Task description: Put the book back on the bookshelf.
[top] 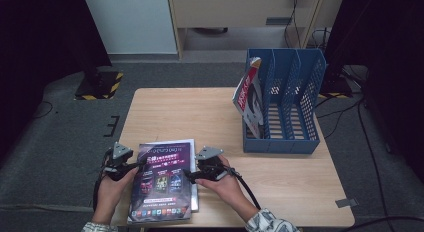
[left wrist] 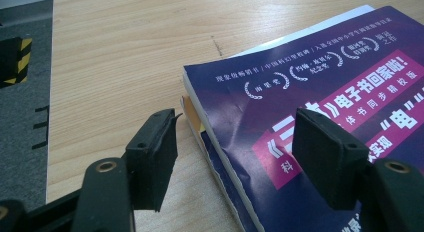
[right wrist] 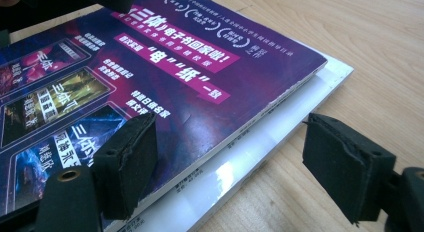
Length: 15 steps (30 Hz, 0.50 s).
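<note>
A purple magazine (top: 161, 184) (left wrist: 325, 92) (right wrist: 150, 67) lies on top of a small stack at the table's front left, over a white book (right wrist: 280, 122) (top: 194, 192). My left gripper (top: 140, 164) (left wrist: 240, 142) sits at the stack's left edge, open, one jaw over the cover and the other beside the spine above the wood. My right gripper (top: 187, 174) (right wrist: 232, 152) is at the stack's right edge, open, one jaw above the cover and the other out over the table. Neither gripper's pads press on the stack.
A blue file rack (top: 285, 137) stands at the table's back right, with a red-and-white magazine (top: 248, 94) leaning in its left slot. Bare wooden table (top: 200, 112) stretches between the stack and the rack. Cables trail on the floor to the right.
</note>
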Tool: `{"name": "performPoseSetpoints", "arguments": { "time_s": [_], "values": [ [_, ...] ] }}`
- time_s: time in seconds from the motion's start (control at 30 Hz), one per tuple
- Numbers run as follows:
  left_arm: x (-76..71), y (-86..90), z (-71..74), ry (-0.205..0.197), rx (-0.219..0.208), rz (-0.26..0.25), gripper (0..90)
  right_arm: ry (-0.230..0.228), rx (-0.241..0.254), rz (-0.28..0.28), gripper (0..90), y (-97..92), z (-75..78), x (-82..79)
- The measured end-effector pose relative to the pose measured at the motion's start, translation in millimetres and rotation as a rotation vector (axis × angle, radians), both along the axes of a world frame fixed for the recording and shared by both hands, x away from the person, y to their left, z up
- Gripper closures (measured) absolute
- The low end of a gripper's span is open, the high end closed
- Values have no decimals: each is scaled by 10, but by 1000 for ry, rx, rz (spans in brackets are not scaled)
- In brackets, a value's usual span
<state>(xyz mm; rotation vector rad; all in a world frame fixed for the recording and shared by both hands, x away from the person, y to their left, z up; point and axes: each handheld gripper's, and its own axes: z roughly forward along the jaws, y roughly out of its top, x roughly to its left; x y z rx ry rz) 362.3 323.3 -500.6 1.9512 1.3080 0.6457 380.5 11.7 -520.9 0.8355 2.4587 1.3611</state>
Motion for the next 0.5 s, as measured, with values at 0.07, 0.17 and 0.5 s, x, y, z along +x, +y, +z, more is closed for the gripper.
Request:
{"name": "performPoseSetpoints", "arguments": {
  "time_s": [0.07,0.17,0.5],
  "values": [
    [2,-7,-11,6,0,-3,347,3,-3,2,217,4,-9,-2],
    [12,-4,-35,16,-17,-2,351,5,1,10,204,28,-16,-15],
    [36,-24,-84,44,-97,-32,323,15,4,26,189,48,-27,-28]
  ]
}}
